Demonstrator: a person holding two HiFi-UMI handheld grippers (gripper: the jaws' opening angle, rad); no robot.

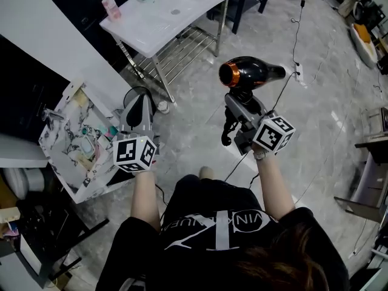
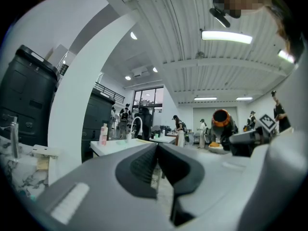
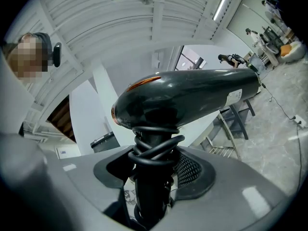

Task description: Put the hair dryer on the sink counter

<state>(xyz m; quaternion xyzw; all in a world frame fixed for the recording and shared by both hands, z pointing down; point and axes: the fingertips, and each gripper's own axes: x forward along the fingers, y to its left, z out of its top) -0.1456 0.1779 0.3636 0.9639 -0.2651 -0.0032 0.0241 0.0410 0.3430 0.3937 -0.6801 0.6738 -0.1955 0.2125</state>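
Black hair dryer (image 1: pixel 251 73) sits level, orange end leftward.

Below me a glossy grey marble floor (image 1: pixel 327 102) carries a thin black cable (image 1: pixel 296 41); a small pink plastic bottle (image 1: pixel 110 5) stands ahead-left.

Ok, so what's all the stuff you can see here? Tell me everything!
hair dryer: one, black with an orange ring, held up in the right gripper
cord: one, black, wound round the dryer's handle
white counter: one, white, top of head view
bottle: one, pink, on the white counter's left corner
rack: one, metal, under the white counter
marbled counter: one, white with dark veins, at left
floor: grey, glossy, all round
left gripper: one, grey, fingers shut, empty
right gripper: one, grey, fingers shut on the hair dryer's handle
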